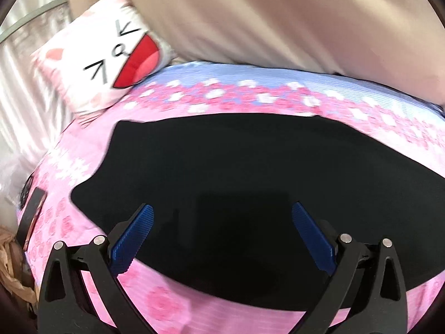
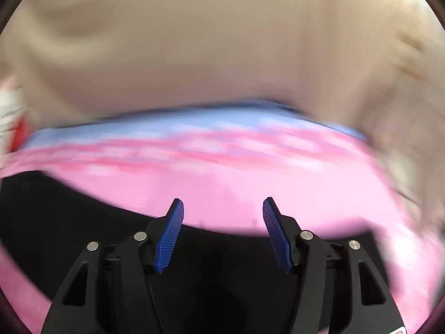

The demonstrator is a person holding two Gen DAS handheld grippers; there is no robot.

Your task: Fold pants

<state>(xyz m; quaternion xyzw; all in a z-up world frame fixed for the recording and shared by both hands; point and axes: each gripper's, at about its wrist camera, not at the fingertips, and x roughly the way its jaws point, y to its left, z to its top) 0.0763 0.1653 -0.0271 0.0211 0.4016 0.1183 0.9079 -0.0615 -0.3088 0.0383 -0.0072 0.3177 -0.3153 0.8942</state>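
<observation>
The black pants (image 1: 250, 194) lie flat on the bed, spread over a pink flowered bedsheet (image 1: 178, 306) that gives a soft, wide surface for folding. The left gripper (image 1: 222, 211) hangs above the middle of the cloth with its blue fingers (image 1: 133, 236) spread wide and nothing between them, likely so it can come down on a chosen edge. The right gripper (image 2: 222, 206) is also spread apart and holds nothing; it hovers where the far edge of the pants (image 2: 83, 222) meets bare sheet (image 2: 250, 183), a fair place from which to pinch that hem. The right wrist view is smeared by motion, so fine detail there cannot be told

The pants read as one dark, smooth mass with almost no visible creases; the outline shows a stepped notch on the left side and a long straight far edge. Whether they are already folded once cannot be told, since the black cloth hides any layers. A cat-face pillow (image 1: 105, 55) sits at the far left corner, well apart from the pants, and a beige blanket (image 1: 278, 19) is heaped behind
</observation>
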